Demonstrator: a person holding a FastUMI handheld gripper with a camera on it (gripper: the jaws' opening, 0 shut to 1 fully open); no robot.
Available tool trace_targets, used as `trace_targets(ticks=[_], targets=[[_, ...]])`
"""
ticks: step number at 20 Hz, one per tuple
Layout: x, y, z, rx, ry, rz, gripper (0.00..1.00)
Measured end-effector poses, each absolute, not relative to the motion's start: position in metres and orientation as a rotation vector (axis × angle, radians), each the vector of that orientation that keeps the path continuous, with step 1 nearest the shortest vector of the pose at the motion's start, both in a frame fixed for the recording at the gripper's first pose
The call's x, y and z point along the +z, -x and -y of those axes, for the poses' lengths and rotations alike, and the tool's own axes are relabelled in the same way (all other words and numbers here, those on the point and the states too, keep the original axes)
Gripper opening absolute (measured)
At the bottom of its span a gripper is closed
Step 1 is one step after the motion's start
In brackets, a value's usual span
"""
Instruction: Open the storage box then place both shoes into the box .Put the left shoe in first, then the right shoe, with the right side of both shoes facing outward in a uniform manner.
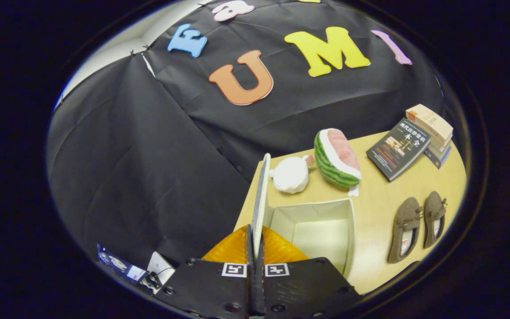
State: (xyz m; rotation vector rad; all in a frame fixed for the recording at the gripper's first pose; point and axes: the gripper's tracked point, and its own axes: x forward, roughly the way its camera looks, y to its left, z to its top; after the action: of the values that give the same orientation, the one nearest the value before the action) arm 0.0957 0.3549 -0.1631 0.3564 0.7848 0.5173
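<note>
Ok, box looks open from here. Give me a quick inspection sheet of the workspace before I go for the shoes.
Surface: light wooden table, bare between box and shoes.
Job's things: white storage box open and empty, its lid raised on edge; two brown shoes side by side beyond the box, not yet loaded.
Clutter: watermelon slice toy and white ball-shaped thing behind the box; a black book leaning on a stack of books; an orange object by the jaws.
Grippers: gripper, jaws shut on the lid's edge.
Cables: nothing seen.
Surroundings: black cloth wall; a small device low beside the gripper.
</note>
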Motion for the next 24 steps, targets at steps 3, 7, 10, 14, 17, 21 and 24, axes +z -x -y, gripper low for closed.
trace_targets(ticks=[3,7,10,14,17,21,24], targets=[[-0.159,-0.090,-0.400,0.549,-0.343,-0.792,0.01],[-0.155,-0.080,-0.455,0.622,-0.278,-0.765,0.16],[-0.151,-0.068,-0.475,0.662,-0.248,-0.741,0.42],[-0.155,-0.062,-0.460,0.643,-0.198,-0.730,0.85],[-0.159,-0.063,-0.426,0.617,-0.202,-0.729,0.95],[-0.171,-0.069,-0.358,0.557,-0.210,-0.735,0.96],[-0.185,-0.074,-0.292,0.509,-0.196,-0.741,0.96]])
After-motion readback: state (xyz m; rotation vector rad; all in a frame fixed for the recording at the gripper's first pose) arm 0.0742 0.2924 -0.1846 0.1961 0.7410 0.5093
